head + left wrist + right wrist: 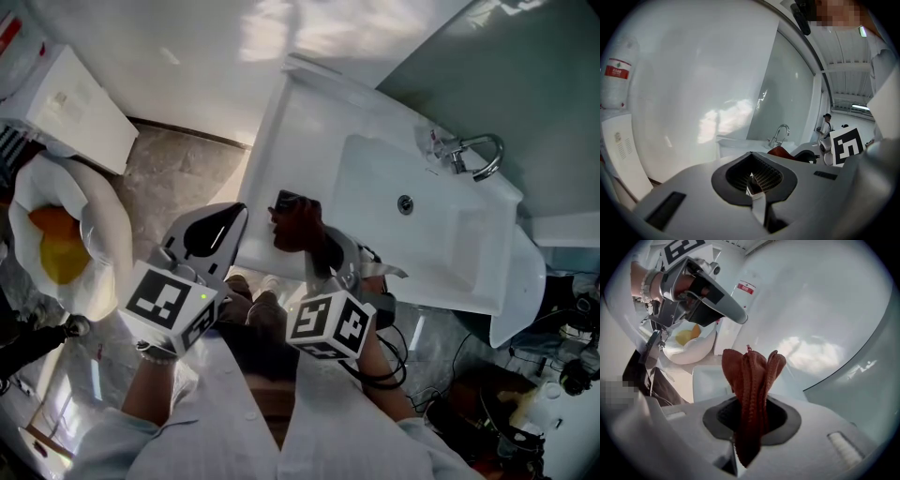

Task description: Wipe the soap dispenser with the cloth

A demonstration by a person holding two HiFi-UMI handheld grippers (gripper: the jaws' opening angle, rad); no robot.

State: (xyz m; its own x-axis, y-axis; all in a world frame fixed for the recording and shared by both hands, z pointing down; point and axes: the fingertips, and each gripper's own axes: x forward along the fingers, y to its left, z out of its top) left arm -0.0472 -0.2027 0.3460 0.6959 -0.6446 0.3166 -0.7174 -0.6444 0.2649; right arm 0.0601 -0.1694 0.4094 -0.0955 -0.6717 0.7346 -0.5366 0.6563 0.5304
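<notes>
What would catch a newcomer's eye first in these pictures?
The rust-red cloth pinched in the jaws of the right gripper, at the edge of the white sink. Beside it, the left gripper, jaws together on nothing. At far left, a yellow object sits in a white bag.

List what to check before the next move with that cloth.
1. Cloth secured in the right gripper: ok. It is clamped, with folds bunching out past the jaws.
2. Left gripper free: ok. Its jaws are together with nothing between them.
3. Soap dispenser located: cannot tell. A white container with a red label at the wall may be it.
4. Grippers apart from each other: ok. In the head view they are side by side and not touching.
</notes>
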